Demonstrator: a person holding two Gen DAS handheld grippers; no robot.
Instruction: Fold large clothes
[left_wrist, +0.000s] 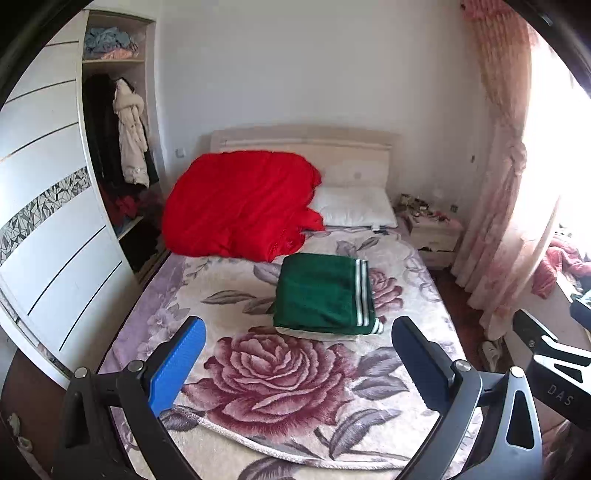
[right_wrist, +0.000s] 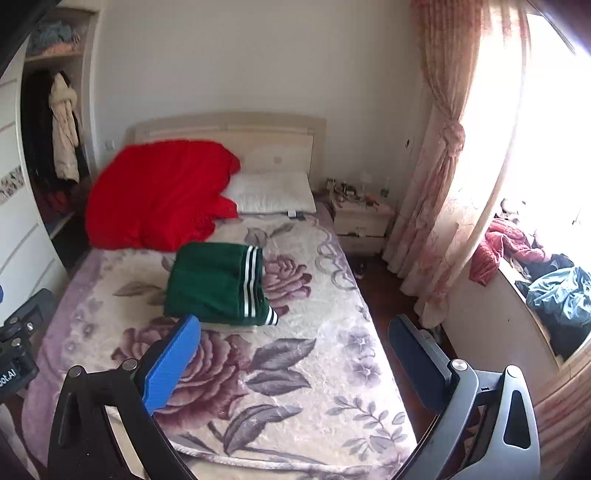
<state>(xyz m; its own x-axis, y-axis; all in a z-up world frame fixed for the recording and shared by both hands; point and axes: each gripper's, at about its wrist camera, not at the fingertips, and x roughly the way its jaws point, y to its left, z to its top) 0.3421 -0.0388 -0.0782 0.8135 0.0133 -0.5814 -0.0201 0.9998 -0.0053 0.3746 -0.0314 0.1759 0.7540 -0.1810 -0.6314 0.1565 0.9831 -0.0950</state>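
A dark green garment (left_wrist: 321, 293) with white stripes lies folded into a neat rectangle on the floral bedspread (left_wrist: 266, 373), in the middle of the bed. It also shows in the right wrist view (right_wrist: 216, 282). My left gripper (left_wrist: 297, 354) is open and empty, held above the near part of the bed, short of the garment. My right gripper (right_wrist: 293, 350) is open and empty too, above the bed's near right side. The right gripper's body (left_wrist: 554, 354) shows at the right edge of the left wrist view.
A red blanket (left_wrist: 240, 205) is heaped at the bed's head, next to a white pillow (left_wrist: 354, 206). An open wardrobe (left_wrist: 122, 147) stands left. A nightstand (right_wrist: 360, 218), a curtain (right_wrist: 439, 166) and a window ledge with clothes (right_wrist: 546, 280) are right.
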